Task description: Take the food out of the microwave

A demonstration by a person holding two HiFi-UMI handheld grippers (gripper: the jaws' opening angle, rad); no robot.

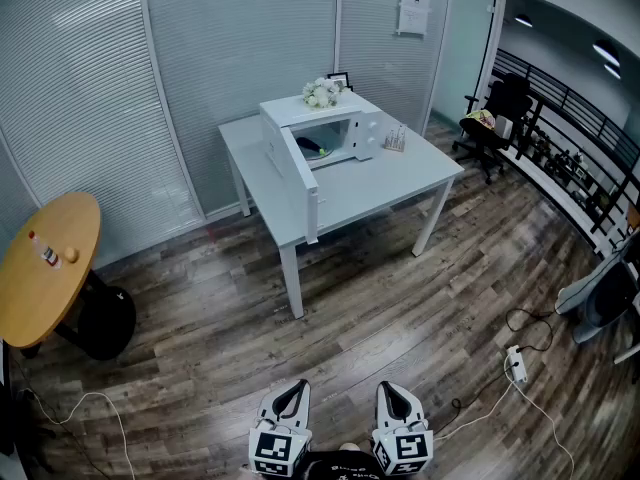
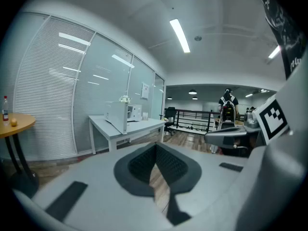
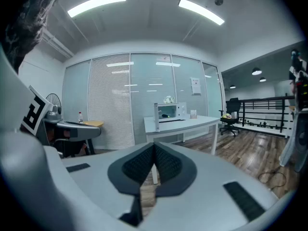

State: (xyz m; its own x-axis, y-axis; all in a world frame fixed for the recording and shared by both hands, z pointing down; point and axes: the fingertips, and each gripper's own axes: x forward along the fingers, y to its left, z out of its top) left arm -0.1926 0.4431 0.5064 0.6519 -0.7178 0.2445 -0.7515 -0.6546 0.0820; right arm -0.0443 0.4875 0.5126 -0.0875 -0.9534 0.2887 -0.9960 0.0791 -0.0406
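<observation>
The left claw (image 1: 296, 389) and right claw (image 1: 392, 389) are clenched empty, well apart from the white tabletop (image 1: 400, 180). The food (image 1: 312, 148) lies inside the microwave (image 1: 330, 118), door open, near the tabletop's far edge.

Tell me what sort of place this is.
Most likely an office, perhaps a break or meeting area. Glass partition walls with blinds enclose it, a white table carries a microwave with its door open, and an office chair stands by a railing at the right.
</observation>
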